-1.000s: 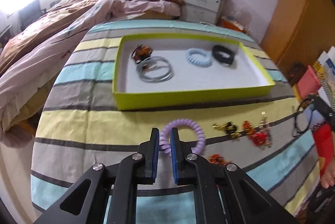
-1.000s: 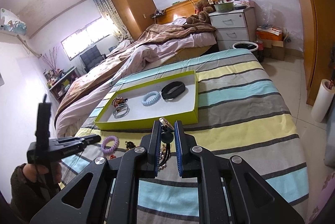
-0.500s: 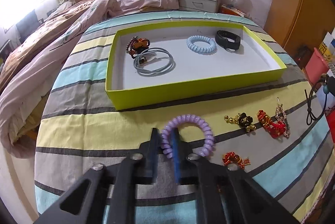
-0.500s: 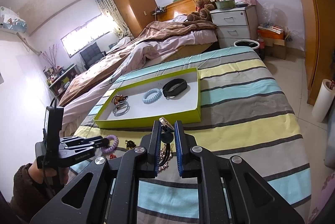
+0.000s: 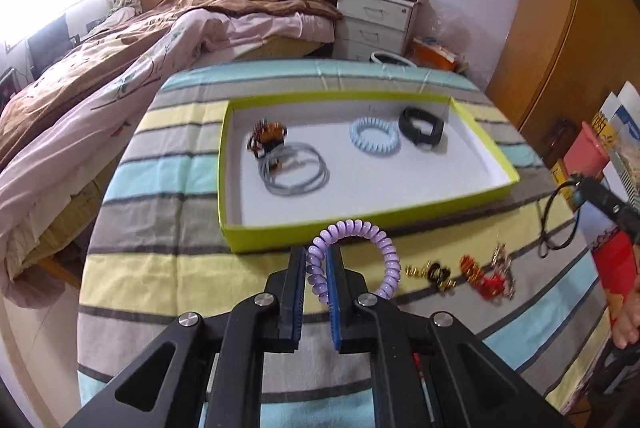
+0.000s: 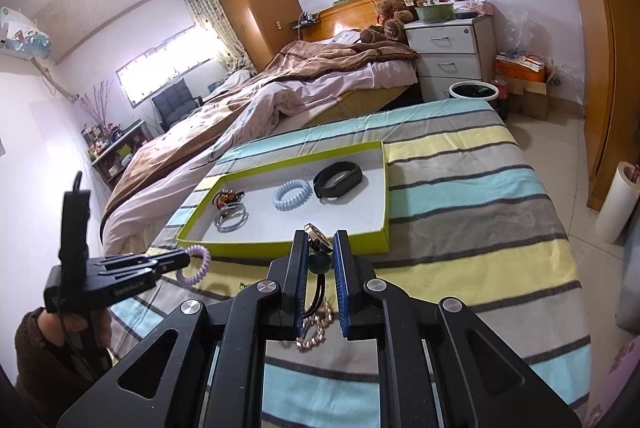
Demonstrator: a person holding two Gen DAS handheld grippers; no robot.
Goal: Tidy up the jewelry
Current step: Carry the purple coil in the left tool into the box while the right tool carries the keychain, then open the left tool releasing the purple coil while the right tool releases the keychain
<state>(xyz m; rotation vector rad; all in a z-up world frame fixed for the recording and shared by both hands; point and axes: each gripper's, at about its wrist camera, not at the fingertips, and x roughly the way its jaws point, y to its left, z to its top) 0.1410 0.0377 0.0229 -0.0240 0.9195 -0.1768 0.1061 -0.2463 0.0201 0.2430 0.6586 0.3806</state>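
My left gripper [image 5: 316,260] is shut on a purple coil hair tie [image 5: 360,248], held just above the striped bedspread in front of the lime green tray [image 5: 360,224]. From the right wrist view the left gripper [image 6: 176,262] shows with the purple coil [image 6: 198,266] hanging from its tips. My right gripper [image 6: 320,244] is shut on a black cord necklace [image 6: 318,262] with a teal bead and a gold pendant, near the tray's front wall [image 6: 280,250]. The tray holds a blue coil [image 5: 374,136], a black band [image 5: 422,126], grey cord loops [image 5: 296,172] and a brown beaded piece [image 5: 268,136].
A gold and black trinket [image 5: 434,274] and a red one [image 5: 484,276] lie on the bedspread right of the purple coil. A gold chain [image 6: 316,328] lies under the right gripper. A second bed [image 5: 120,60] stands to the left, a white drawer unit [image 5: 376,24] behind.
The left jaws closed on the purple coil and lifted it off the bedspread toward the tray. The right gripper kept still with the necklace.
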